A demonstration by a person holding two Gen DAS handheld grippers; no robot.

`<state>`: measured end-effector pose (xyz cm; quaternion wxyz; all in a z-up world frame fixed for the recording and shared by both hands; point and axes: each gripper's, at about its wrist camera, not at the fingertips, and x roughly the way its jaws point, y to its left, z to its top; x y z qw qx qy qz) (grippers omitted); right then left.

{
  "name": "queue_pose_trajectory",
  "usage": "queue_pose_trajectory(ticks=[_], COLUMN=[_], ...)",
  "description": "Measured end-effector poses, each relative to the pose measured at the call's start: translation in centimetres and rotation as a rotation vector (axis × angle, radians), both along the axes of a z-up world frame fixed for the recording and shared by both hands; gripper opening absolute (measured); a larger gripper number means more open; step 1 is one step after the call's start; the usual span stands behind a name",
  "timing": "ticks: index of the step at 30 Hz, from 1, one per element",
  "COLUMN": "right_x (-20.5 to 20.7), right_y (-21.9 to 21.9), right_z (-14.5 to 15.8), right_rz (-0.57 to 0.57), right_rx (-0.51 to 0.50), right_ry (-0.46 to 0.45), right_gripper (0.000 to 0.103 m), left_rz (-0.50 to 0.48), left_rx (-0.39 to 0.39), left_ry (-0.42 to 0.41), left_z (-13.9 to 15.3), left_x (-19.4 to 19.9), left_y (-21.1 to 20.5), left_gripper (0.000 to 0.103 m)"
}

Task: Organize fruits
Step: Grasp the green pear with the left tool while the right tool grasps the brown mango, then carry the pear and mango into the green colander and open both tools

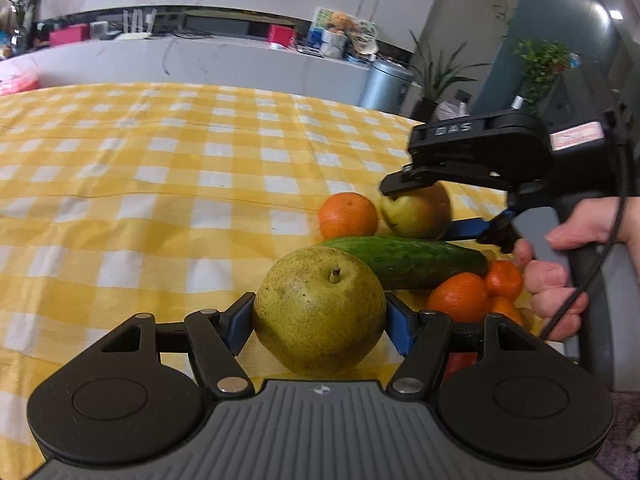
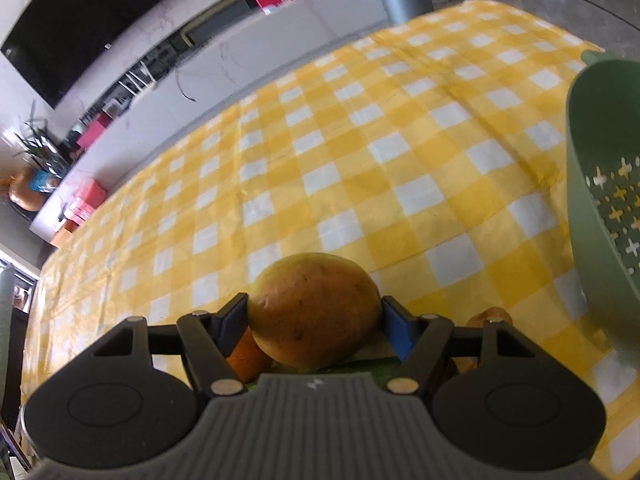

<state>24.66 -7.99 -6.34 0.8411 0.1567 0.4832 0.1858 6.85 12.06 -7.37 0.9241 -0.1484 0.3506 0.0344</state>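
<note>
Over checked cloth (image 1: 160, 168) | left fingers (image 1: 320, 320) clamp pear (image 1: 318, 312) | right fingers (image 2: 316, 320), tilted down, straddle yellow-brown fruit (image 2: 314, 312), grip unclear

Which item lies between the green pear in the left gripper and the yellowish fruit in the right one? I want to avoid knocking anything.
A cucumber lies across between the pear and the yellowish fruit, as the left wrist view shows.

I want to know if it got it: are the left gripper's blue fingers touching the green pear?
Touching. In the left wrist view, both blue fingers of the left gripper press against the sides of the green pear, no gap showing.
</note>
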Motion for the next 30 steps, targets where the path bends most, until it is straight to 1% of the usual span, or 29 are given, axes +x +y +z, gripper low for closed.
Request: queue_pose_trajectory(ticks=[3,6,8,11,13,16,18,21,23,26,29,30], right_x=[-0.8,-1.6,-2.1,-3.1,-4.2,-6.3,-7.1,-7.7,-7.8,-7.8,-7.0,-6.8], right_y=[0.2,0.3,0.0,-0.9,-2.5,-5.9,-7.8,-11.3,-13.4,-16.3,-18.7,-19.3], right_z=[1.0,2.3,3.0,4.7,6.2,8.1,9.1,10.2,10.5,10.0,8.4,7.6], right_rz=[0.02,0.037,0.049,0.056,0.029,-0.093,-0.104,-0.158,-0.206,-0.287,-0.384,-0.4], right_rx=[-0.004,0.004,0.028,0.075,0.109,0.173,0.187,0.224,0.215,0.158,0.076,0.049], right_ry=[-0.061,-0.125,-0.157,-0.199,-0.225,-0.237,-0.272,-0.31,-0.316,-0.315,-0.295,-0.285], right_gripper=[0.067,0.067,0.067,0.067,0.067,0.067,0.067,0.067,0.067,0.067,0.067,0.067], left_rz=[0.027,0.049,0.073,0.119,0.121,0.109,0.101,0.065,0.026,-0.054,-0.146,-0.175], left_rx=[-0.016,-0.008,-0.005,-0.001,-0.002,0.018,0.019,0.008,0.01,-0.016,-0.086,-0.107], left_ry=[-0.016,-0.05,-0.065,-0.057,-0.074,-0.103,-0.124,-0.157,-0.174,-0.189,-0.178,-0.175], left_z=[0.5,1.5,2.2,3.3,4.2,5.6,6.7,8.5,9.5,10.4,10.4,10.2], left_x=[-0.5,-1.3,-1.7,-2.1,-2.3,-2.5,-2.4,-1.6,-0.8,0.9,3.3,4.0], left_y=[0.5,0.7,1.1,1.5,1.5,0.8,0.0,-1.7,-3.3,-6.0,-8.7,-9.5], left_gripper=[0.076,0.076,0.076,0.076,0.076,0.076,0.076,0.076,0.076,0.076,0.076,0.076])
